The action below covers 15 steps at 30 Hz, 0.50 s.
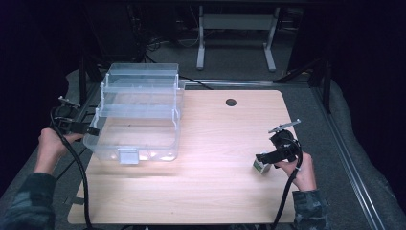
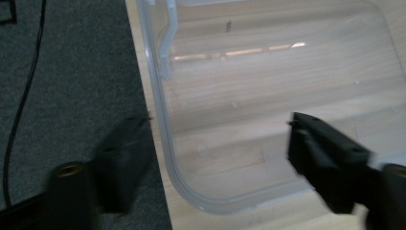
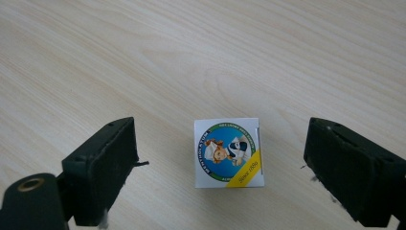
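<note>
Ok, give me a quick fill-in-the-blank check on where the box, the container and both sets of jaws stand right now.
1. The small white box lies on the wooden table between the right gripper's ____ jaws.
2. The clear plastic container stands on the table's ____ side in the high view.
3. The left gripper straddles the container's ____.
4. The band across the box's corner is ____.

Missing words: open; left; rim; yellow

We see a light wooden table (image 1: 215,191) with a small dark round hole (image 1: 231,102) near its far edge, standing on grey carpet (image 1: 57,96). Beyond it a grey metal frame (image 1: 235,36) rests on the floor, with cables (image 1: 163,45) lying loose beside it. The sides of the room are dark; perhaps black curtains hang there. Soft light glints on the tabletop.
</note>
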Tool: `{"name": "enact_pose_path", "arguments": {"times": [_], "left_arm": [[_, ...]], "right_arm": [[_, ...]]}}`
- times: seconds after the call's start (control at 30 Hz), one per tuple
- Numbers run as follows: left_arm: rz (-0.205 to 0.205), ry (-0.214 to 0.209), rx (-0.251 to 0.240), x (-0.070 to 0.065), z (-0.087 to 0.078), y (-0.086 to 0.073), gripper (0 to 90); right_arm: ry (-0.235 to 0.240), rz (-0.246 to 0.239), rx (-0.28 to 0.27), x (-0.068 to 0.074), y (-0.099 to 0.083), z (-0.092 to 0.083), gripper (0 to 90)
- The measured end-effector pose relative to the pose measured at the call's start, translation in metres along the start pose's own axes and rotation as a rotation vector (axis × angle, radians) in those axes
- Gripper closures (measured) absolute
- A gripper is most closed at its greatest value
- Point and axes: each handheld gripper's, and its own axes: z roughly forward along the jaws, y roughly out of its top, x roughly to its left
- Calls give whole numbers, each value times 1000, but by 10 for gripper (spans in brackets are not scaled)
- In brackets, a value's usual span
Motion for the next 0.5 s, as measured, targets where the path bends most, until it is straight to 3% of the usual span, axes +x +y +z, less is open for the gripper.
{"name": "enact_pose_path", "arguments": {"times": [0.07, 0.2, 0.27, 0.4, 0.5], "left_arm": [[-20, 27, 42, 4, 8, 9, 407], [-43, 66, 75, 7, 16, 15, 498], [-56, 65, 97, 10, 20, 15, 559], [-69, 86, 107, 13, 25, 14, 668], [-74, 94, 104, 16, 24, 13, 808]], "right_arm": [[0, -2, 2, 0, 0, 0, 107], [-5, -3, 4, 0, 0, 0, 110], [-8, 2, 2, -1, 0, -1, 114], [-5, 7, 4, -3, -2, -2, 122], [-1, 8, 7, -3, -2, -1, 124]]}}
